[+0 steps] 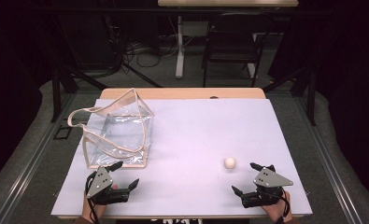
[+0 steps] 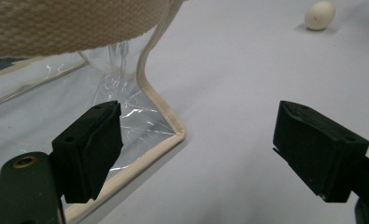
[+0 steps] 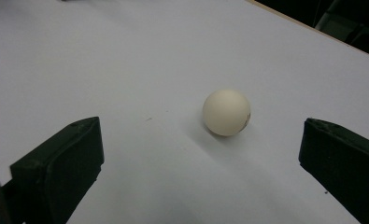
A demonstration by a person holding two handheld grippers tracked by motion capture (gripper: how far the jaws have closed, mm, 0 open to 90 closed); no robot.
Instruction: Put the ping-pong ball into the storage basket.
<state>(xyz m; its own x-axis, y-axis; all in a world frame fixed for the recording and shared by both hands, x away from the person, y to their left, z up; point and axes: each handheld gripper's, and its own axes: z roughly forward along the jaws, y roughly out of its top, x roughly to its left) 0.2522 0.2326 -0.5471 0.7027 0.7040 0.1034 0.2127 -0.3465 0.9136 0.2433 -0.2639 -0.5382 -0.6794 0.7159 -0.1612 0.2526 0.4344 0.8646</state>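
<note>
Right claw wide open, white ball just ahead, untouched.

The small round ball is off-white, plain but for a faint dark mark on one side in the right gripper view. The see-through plastic bag has no tint of its own; its edge binding and woven straps are cream-beige. The flat worktop is a pale lilac-white sheet over light wood. The left hand-held gripper and the right hand-held gripper are both matte black with grey three-cornered plates.
</note>
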